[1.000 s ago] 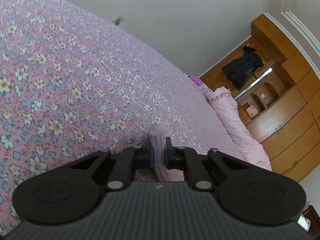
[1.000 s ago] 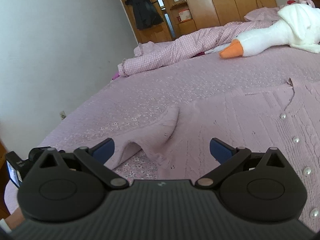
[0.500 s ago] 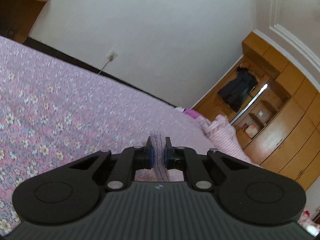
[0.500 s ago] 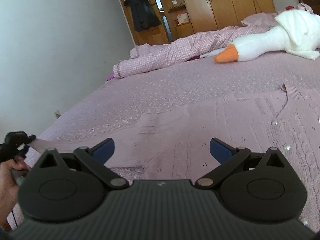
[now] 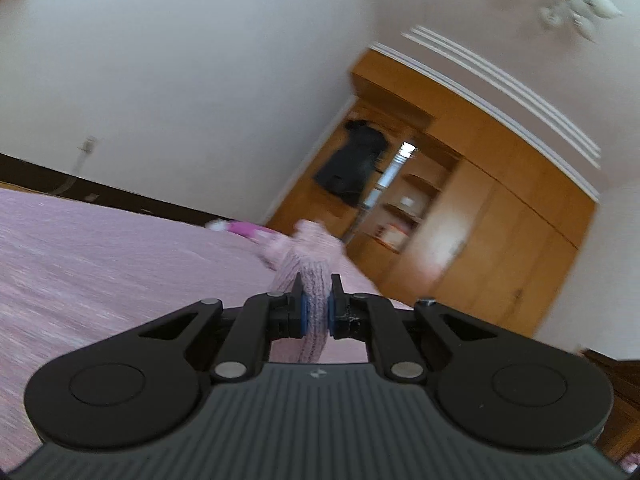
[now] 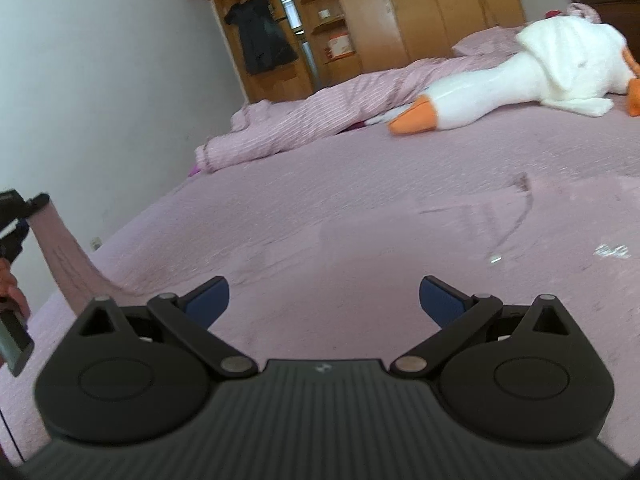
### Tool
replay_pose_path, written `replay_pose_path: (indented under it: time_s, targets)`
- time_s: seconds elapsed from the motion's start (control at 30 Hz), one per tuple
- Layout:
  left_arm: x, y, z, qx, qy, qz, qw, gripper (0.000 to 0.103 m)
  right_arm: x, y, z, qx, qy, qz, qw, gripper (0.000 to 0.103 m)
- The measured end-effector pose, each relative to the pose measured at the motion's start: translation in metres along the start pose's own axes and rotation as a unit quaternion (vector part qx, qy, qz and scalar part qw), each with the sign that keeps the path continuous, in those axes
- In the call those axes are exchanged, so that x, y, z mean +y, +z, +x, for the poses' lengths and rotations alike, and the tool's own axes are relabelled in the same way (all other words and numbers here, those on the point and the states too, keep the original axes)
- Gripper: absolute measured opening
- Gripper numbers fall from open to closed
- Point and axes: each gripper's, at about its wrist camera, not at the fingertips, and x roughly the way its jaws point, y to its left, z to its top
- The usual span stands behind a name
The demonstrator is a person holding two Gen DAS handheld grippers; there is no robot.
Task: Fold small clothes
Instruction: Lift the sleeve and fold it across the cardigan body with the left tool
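Since the earlier frames the left gripper [image 5: 316, 306] has risen well above the bed, its view tipping up from the floral bedspread to the white wall and the wooden wardrobe [image 5: 480, 216], and the sleeve it carries has come up off the bedspread with it. Its jaws are pressed together on the pink knitted sleeve [image 5: 310, 276], which bulges out beyond the blue pads [image 5: 304, 314]. In the right wrist view that sleeve [image 6: 60, 256] hangs taut from the raised left gripper at the far left edge down to the pink cardigan [image 6: 400, 248], whose body lies spread flat on the bedspread [image 6: 320, 176] right in front of the right gripper [image 6: 323, 302]. The right gripper's jaws are spread wide with nothing between them, hovering low over the cardigan. Beyond it a white plush goose [image 6: 520, 68] with an orange beak lies beside a rumpled pink checked quilt [image 6: 304, 124].
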Motion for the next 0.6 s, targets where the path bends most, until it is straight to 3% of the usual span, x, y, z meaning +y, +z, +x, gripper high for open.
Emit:
replay_pose_path:
  time_s: [0.27,0.47,0.6]
  targets:
    - [-0.118,-0.06,0.014,0.05,-0.079,0.053,0.9942,0.01,-0.076,0.018,-0.032,-0.022,-0.051,-0.049,0.997,0.103]
    - [-0.185,-0.123,0.026,0.093,-0.104,0.085,0.9865,0.01,-0.153,0.01,-0.051,-0.044,-0.101,-0.001,0.994,0.103]
    - [-0.212,-0.165,0.033,0.12,-0.117,0.103,0.9803,0.01,-0.179,0.014,-0.048,-0.034,-0.131,0.017,0.991,0.103]
